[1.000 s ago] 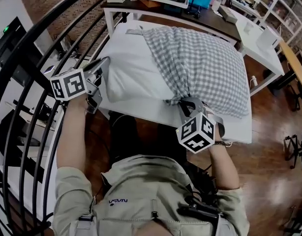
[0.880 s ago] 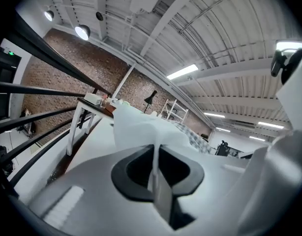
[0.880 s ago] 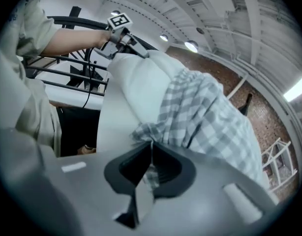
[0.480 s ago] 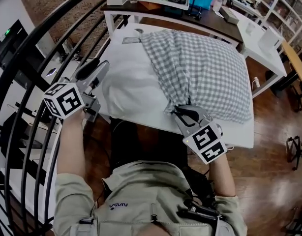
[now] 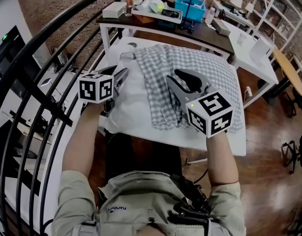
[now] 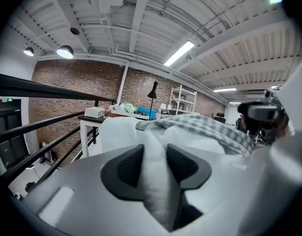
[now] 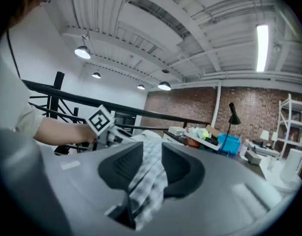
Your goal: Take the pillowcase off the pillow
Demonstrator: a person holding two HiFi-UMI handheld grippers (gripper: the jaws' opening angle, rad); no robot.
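Checked cotton pillowcase (image 5: 215,68) covers the pillow (image 5: 136,98) towards the table's (image 5: 215,144) far right corner. Jaws have just been opening: right gripper (image 5: 179,78) half open, checked cloth between; left gripper (image 5: 124,74) likewise round bare pillow. Mid-strip, I'd judge; next, clamp both and pull apart

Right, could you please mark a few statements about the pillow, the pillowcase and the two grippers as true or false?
1. The right gripper has cloth of the checked pillowcase between its jaws. True; those jaws have just been opening.
2. The left gripper has checked cloth between its jaws. False: the white pillow is between them, and they too have just been opening.
3. The pillowcase is completely off the pillow. False: it covers the pillow's right part, with white showing at the left.
4. A blue bin stands on the dark desk beyond the pillow. True.
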